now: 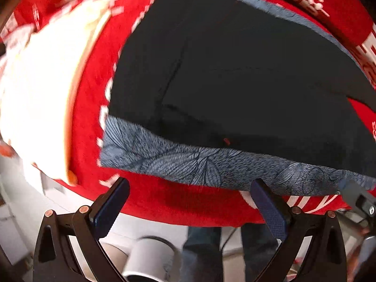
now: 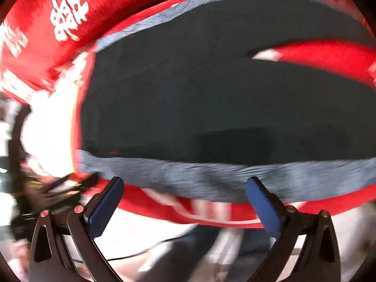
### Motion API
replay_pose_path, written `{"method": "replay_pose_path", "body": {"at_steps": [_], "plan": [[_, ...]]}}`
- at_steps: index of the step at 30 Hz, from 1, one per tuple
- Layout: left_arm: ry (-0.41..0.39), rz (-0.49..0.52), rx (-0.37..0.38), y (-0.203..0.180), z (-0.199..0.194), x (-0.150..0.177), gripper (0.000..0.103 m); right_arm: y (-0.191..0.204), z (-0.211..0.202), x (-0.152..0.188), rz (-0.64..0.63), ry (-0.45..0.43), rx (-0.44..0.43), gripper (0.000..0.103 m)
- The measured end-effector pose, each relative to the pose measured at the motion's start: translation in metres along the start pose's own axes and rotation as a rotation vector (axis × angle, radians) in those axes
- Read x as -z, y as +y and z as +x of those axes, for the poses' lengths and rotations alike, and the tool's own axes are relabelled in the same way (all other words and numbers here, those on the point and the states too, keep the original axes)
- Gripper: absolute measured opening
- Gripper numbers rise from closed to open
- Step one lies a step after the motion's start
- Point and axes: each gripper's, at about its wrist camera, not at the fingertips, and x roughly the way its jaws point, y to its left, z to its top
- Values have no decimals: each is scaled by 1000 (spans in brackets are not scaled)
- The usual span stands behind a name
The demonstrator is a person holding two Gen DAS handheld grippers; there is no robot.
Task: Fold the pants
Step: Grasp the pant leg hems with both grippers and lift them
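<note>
Your left gripper [image 1: 190,202] has its jaws spread wide with nothing between them; the blue pads [image 1: 108,208] hang just short of the near edge of the pants [image 1: 235,82], not touching the cloth; your right gripper [image 2: 184,203] is the same, jaws spread and empty, its pads [image 2: 264,209] just below that same edge. The pants lie flat on a desk covered by a red cloth [image 1: 89,108] with white characters; they are dark, almost black, with a grey-blue leaf-patterned band [image 1: 188,164] running along the near edge from 8 o'clock to 4 o'clock in the left view; a second grey-blue strip [image 2: 145,23] borders the far edge toward 11 o'clock in the right view. At 3 o'clock in the right view a wedge of red cloth [image 2: 329,56] shows between the two dark legs. A bright white patch [image 1: 42,94] sits at 9 o'clock in the left view, overexposed; below the desk edge, at 6 o'clock, a white cylinder [image 1: 150,258] and a person's trouser legs [image 1: 202,246] are visible; the right view is blurred.
</note>
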Motion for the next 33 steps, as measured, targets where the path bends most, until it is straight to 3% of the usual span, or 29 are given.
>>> {"method": "replay_pose_path", "body": {"at_steps": [2, 4, 6, 7, 8, 16, 22, 24, 25, 26, 32, 33], "plan": [[-12, -48, 58, 12, 6, 2, 103, -8, 14, 7, 46, 13, -128, 103], [-32, -84, 113, 21, 9, 4, 103, -15, 29, 15, 81, 28, -194, 100], [-38, -130, 171, 31, 12, 7, 103, -24, 43, 24, 114, 49, -235, 77], [-36, -148, 190, 35, 14, 9, 103, -29, 51, 29, 137, 65, -253, 59], [-34, -169, 209, 40, 17, 11, 103, -36, 59, 33, 162, 78, -275, 53], [-24, -243, 368, 64, 29, 32, 103, -63, 79, 55, 279, 58, -465, 52], [-31, -216, 382, 57, 37, 23, 103, -59, 95, 47, 348, 21, -551, 52], [-28, -233, 392, 58, 41, 19, 103, -54, 101, 38, 343, 26, -566, 48], [-30, -240, 393, 58, 43, 16, 103, -51, 105, 33, 360, 40, -578, 36], [-31, -243, 399, 58, 42, 16, 103, -50, 106, 30, 372, 48, -590, 10], [-23, -316, 607, 53, 39, 3, 103, -30, 63, 17, 319, -9, -720, 6], [-38, -332, 624, 52, 39, -3, 97, -27, 56, 15, 295, -11, -729, 6]]}}
